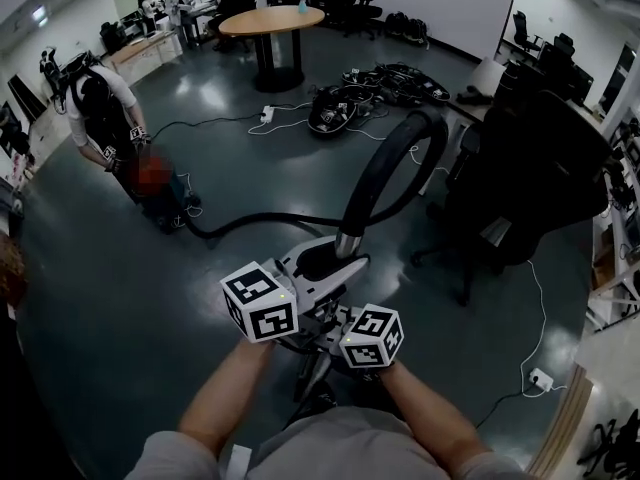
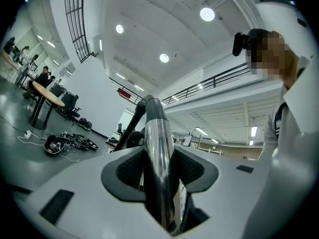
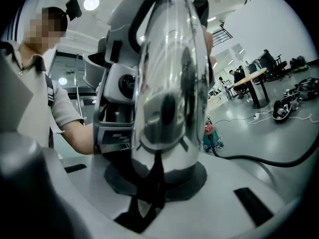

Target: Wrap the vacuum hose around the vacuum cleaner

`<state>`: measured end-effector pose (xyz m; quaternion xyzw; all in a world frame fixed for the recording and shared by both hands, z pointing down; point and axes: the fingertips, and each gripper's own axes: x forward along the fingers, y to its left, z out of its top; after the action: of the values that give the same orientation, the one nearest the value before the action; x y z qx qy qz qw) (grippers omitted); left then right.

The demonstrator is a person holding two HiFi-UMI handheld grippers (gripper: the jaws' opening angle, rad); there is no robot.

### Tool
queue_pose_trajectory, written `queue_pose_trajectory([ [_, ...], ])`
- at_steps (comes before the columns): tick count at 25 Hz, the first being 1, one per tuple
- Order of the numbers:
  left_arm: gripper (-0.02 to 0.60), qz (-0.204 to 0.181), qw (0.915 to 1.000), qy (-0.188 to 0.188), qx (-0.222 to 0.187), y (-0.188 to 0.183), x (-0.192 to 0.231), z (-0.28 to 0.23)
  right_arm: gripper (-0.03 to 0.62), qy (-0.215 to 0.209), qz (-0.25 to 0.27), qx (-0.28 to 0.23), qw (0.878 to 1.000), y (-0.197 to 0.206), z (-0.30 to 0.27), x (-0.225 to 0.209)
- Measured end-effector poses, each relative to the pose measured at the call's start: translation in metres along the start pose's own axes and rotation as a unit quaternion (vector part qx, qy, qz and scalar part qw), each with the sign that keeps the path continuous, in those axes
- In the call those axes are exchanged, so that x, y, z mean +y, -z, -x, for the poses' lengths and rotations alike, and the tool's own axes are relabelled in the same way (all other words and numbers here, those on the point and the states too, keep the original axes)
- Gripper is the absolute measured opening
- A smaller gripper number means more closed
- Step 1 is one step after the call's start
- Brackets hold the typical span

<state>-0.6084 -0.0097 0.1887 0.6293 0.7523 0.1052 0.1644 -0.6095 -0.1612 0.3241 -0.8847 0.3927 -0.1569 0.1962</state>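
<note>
Low in the middle, left gripper (image 2: 159, 180) squeezes the shiny metal tube (image 2: 155, 148), and right gripper (image 3: 154, 180) pinches it too. The black hose (image 1: 396, 163) loops up, then runs along the floor (image 1: 290, 173) to the vacuum cleaner (image 1: 158, 190), far left. Wrapping looks not started. Next, carry the tube there. Another person (image 1: 95, 98), cables (image 1: 375, 86) and a chair (image 1: 545, 168) crowd the way.

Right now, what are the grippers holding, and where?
Both clamp the shiny metal tube: left gripper below the black hose, right gripper nearer its free end.
</note>
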Motion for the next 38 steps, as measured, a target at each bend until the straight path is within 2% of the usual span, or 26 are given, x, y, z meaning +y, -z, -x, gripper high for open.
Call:
queue_pose_trajectory([
  [5,0.176,-0.037,0.9957,-0.073,0.044,0.002,0.026,-0.005,0.08,0.026,0.006,0.012,1.0,-0.004,-0.01,-0.03],
  [8,0.224,-0.033,0.993,-0.092,0.067,0.004,0.039,-0.002,0.08,0.049,0.025,0.044,0.998,0.002,-0.012,-0.05],
  [15,0.225,-0.037,0.9847,-0.144,0.09,0.006,0.06,0.008,0.08,0.082,0.096,0.118,0.985,0.014,-0.004,-0.089],
  [20,0.225,-0.071,0.9715,-0.195,0.114,0.017,0.075,0.017,0.078,0.109,0.12,0.185,0.969,0.029,0.027,-0.12],
  [24,0.225,-0.074,0.9633,-0.225,0.127,0.024,0.087,0.021,0.077,0.13,0.097,0.209,0.964,0.035,0.063,-0.148],
  [27,0.225,-0.085,0.9577,-0.231,0.149,0.034,0.088,0.013,0.077,0.13,0.076,0.232,0.961,0.044,0.086,-0.161],
  [31,0.225,-0.137,0.9484,-0.223,0.179,0.037,0.083,-0.02,0.077,0.129,0.065,0.282,0.949,0.063,0.115,-0.177],
  [36,0.225,-0.211,0.9283,-0.196,0.235,0.05,0.068,-0.068,0.077,0.123,0.063,0.332,0.933,0.081,0.152,-0.187],
  [38,0.225,-0.238,0.9169,-0.176,0.268,0.063,0.062,-0.084,0.077,0.128,0.064,0.344,0.928,0.087,0.166,-0.191],
])
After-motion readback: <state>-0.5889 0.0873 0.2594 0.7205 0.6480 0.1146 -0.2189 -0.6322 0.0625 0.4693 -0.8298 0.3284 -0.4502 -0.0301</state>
